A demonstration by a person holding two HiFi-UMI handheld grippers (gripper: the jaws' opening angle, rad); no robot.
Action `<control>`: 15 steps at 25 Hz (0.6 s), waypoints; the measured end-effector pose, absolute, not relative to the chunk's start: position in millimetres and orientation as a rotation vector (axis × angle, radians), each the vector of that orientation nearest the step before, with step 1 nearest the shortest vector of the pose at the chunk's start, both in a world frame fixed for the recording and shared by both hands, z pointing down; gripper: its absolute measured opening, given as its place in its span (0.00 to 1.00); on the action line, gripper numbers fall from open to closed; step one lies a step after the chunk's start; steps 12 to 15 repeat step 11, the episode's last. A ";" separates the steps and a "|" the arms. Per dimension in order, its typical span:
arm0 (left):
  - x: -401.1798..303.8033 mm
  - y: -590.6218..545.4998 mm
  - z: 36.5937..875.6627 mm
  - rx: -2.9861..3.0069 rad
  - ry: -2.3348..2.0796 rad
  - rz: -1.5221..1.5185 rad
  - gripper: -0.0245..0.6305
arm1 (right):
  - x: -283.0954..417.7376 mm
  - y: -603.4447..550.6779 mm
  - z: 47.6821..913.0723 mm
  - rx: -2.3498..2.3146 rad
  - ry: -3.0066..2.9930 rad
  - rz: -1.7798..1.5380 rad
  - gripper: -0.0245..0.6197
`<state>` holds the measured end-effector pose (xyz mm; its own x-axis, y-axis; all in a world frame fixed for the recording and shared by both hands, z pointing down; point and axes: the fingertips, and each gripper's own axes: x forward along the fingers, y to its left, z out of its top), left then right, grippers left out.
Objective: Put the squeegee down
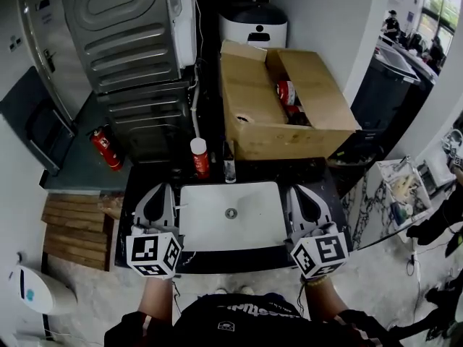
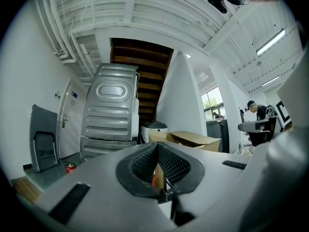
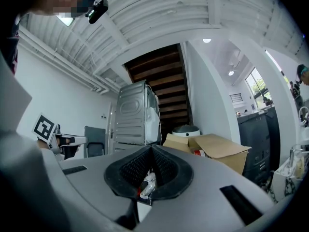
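No squeegee shows in any view. In the head view my left gripper [image 1: 158, 191] and right gripper [image 1: 304, 192] hover level at either side of a white sink [image 1: 217, 226] set in a black counter [image 1: 307, 170]. Both point away from me toward the back. In the left gripper view the left gripper [image 2: 157, 147] has its ribbed pads [image 2: 174, 164] meeting at the tip with nothing between them. The right gripper [image 3: 152, 149] looks the same, with its jaws together and empty. Through each gap only far-off bottles show.
A red bottle [image 1: 199, 157] and a clear bottle [image 1: 229, 169] stand behind the sink. An open cardboard box [image 1: 278, 103] lies beyond, with a grey metal appliance [image 1: 130, 49] to its left. A fire extinguisher [image 1: 105, 147] stands on the floor at left. People are at far right [image 1: 391, 24].
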<state>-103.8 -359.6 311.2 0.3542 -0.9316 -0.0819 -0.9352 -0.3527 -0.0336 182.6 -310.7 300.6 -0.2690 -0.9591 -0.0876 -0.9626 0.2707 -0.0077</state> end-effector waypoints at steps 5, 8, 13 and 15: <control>-110.7 -359.0 311.0 -2.518 1.754 0.077 0.06 | 175.1 -313.2 300.1 -1.837 2.456 0.075 0.10; -113.0 -357.9 312.6 -2.519 1.760 0.073 0.06 | 171.5 -313.1 300.1 -1.829 2.462 0.077 0.10; -115.2 -357.0 313.6 -2.517 1.765 0.068 0.06 | 168.9 -313.8 299.6 -1.825 2.465 0.079 0.10; -115.2 -357.0 313.6 -2.517 1.765 0.068 0.06 | 168.9 -313.8 299.6 -1.825 2.465 0.079 0.10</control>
